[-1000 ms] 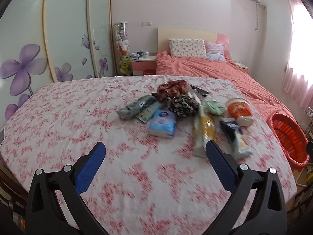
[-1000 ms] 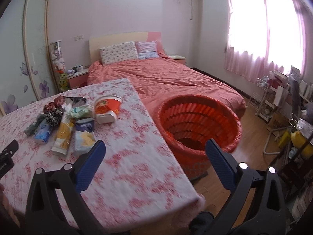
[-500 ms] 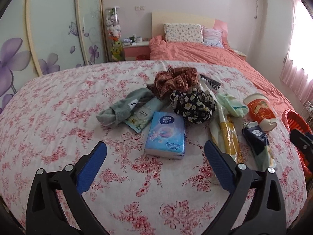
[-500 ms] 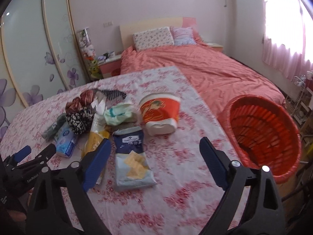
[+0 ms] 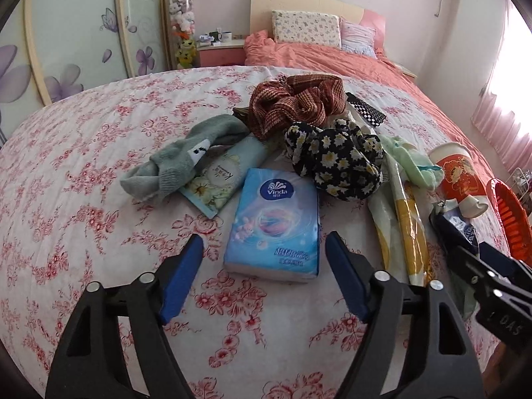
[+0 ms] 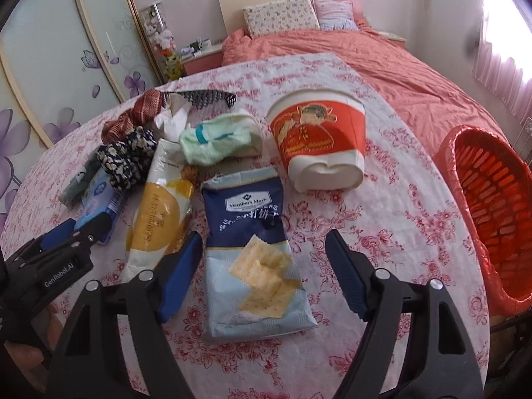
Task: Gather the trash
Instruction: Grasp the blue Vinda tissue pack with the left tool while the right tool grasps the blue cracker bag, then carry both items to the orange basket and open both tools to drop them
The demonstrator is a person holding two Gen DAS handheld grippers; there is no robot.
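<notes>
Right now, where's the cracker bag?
Right wrist view: the cracker bag lies flat on the flowered tablecloth, between the yellow wrapper and the tipped paper cup.

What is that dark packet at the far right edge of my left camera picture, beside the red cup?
Observer: A navy cracker bag, lying flat, with crackers pictured on its front.
Operator: Is the other hand-held gripper holding it?
Observer: No. The right hand-held gripper is open, one finger on each side of the bag. Its jaws have just been closing, but the pads do not press on the bag.
Operator: Where would rubbish go?
Observer: Probably into the red basket. It stands off the right edge of the table, and the part of its inside that I can see looks empty.
</notes>
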